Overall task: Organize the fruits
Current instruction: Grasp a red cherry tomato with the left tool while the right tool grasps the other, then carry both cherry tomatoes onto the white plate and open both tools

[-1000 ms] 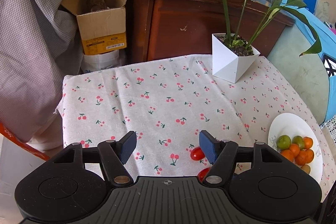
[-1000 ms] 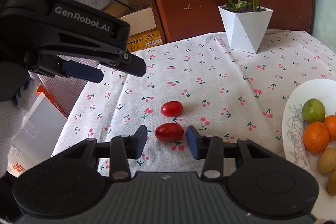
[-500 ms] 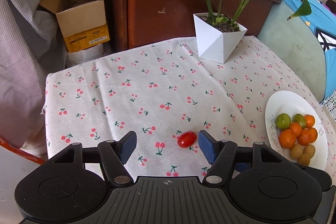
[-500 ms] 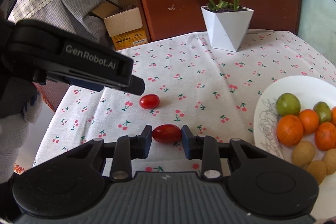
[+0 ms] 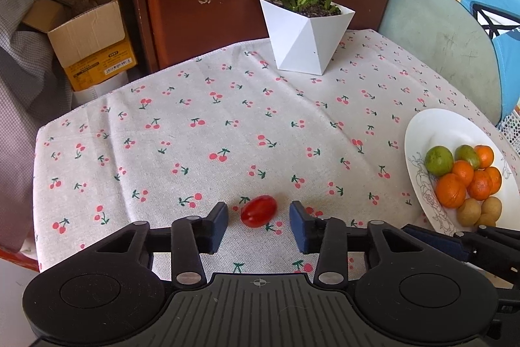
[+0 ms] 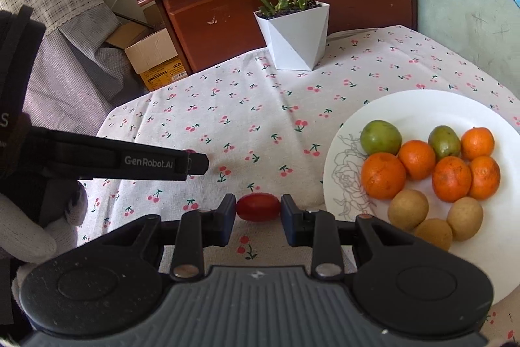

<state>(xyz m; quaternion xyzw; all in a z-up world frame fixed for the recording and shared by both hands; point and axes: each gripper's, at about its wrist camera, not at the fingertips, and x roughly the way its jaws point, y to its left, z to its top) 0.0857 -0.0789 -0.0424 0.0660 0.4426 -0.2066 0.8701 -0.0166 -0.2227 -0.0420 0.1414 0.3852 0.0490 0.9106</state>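
Since half a second ago the right hand-held gripper [image 6: 257, 209] has carried its tomato [image 6: 258, 207] toward the plate [image 6: 419, 106], which now fills the right of its frame, while the left hand-held gripper [image 5: 258, 221] has closed in on the other tomato [image 5: 258, 211]. Each tomato is small, oval, glossy and deep red. In the right view the fingers press both ends of the fruit, clenched on it; its lower side is hidden behind them, so whether it rests on the bench [image 6: 260, 106] or is lifted cannot be told. In the left view the tomato lies on the cherry-print cloth between spread fingers, with gaps on both sides, ungrasped. On the plate sit two green fruits, several oranges [image 6: 383, 175] and three brown fruits [image 6: 408, 209]; the plate's lower edge is cut off by the gripper body. At centre left of the right view the left gripper's black side covers its tomato entirely.
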